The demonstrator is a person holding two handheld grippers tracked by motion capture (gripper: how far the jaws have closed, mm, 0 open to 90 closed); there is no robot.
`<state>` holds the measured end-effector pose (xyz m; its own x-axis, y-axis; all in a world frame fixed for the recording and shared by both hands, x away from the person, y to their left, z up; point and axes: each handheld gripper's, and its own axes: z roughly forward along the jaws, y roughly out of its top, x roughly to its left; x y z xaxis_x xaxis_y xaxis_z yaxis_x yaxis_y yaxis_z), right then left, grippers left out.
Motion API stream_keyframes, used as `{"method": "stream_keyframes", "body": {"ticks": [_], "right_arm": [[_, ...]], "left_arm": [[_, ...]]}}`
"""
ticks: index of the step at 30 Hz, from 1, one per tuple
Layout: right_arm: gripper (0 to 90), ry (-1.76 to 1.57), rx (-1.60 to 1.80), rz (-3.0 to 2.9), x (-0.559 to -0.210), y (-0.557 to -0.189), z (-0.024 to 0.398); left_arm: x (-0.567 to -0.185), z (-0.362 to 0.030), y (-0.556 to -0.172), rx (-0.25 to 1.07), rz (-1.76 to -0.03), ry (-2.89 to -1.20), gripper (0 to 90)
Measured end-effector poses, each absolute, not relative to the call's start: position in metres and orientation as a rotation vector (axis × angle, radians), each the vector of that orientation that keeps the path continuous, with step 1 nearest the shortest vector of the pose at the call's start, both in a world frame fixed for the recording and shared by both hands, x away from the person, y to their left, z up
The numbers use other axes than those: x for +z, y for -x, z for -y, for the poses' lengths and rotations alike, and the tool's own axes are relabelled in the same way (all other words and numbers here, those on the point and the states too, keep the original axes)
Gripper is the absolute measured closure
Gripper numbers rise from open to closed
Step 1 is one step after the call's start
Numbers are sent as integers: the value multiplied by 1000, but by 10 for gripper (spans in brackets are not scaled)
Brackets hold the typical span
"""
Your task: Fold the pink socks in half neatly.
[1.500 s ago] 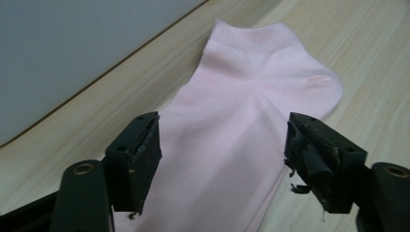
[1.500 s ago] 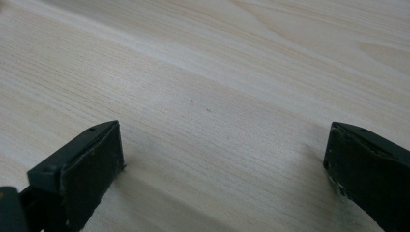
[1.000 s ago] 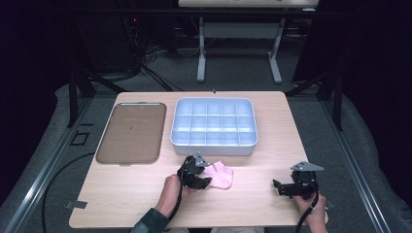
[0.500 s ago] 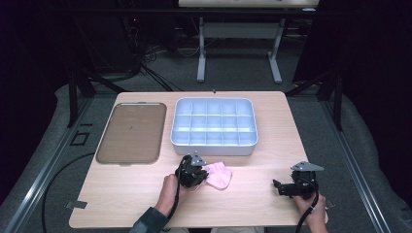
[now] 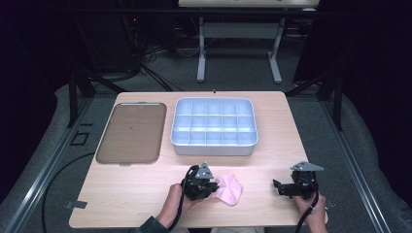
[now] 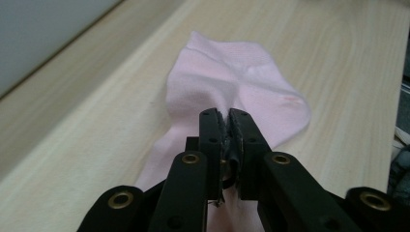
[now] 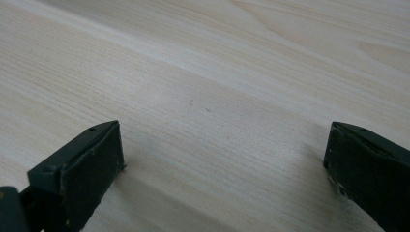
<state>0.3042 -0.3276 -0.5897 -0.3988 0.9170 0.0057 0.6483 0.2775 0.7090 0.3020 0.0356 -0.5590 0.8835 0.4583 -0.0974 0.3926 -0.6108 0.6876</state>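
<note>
**Left jaws pinched on pink sock, lift-off pending**

Far left of the desk [image 5: 145, 194]: flat brown tray [image 5: 128, 132], nothing on it, well apart from the work. Just right of it the white divided bin [image 5: 214, 127], compartments look bare (hard to tell at this size).

Left gripper [image 5: 200, 183] has just been closing and is now clamped on a fold of the pink sock [image 6: 232, 82], fabric between the pads near the cuff end; the rest trails forward flat on the desk. Sock sits near the front edge, a bit short of the bin's near wall. To do this well: hold the pinch, raise until the toe hangs free, then carry it over the rim, not through it. Thin bite, so a snag could slip it out.

Right gripper [image 5: 294, 186] rests apart, jaws wide with nothing between, bare wood around it. Open room between the two grippers; front edge is close to both hands.
</note>
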Motion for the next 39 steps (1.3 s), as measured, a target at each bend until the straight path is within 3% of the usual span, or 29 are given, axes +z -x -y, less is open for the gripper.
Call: {"method": "stream_keyframes", "body": {"ticks": [6,8,10,11,14,23,32,39], "right_arm": [[0,-1412,894,-2147,-590,-304,328],[0,-1413,897,-2146,-590,-304,328],[0,-1413,899,-2145,-590,-304,328],[0,-1413,894,-2146,-590,-304,328],[0,-1413,894,-2145,-590,-304,328],[0,-1415,893,-2142,-590,-304,328],[0,-1417,897,-2142,-590,-304,327],[0,-1416,893,-2141,-590,-304,328]], "left_arm": [[-570,-34,-302,83,-629,-2298,788],[-569,-35,-301,91,-643,-2288,612],[-565,-40,-301,102,-653,-2271,564],[-560,-48,-301,133,-686,-2254,461],[-554,-64,-303,155,-748,-2217,395],[-556,-100,-303,171,-899,-2190,388],[-572,-109,-295,152,-977,-2212,509],[-572,-99,-282,261,-966,-2249,630]]}}
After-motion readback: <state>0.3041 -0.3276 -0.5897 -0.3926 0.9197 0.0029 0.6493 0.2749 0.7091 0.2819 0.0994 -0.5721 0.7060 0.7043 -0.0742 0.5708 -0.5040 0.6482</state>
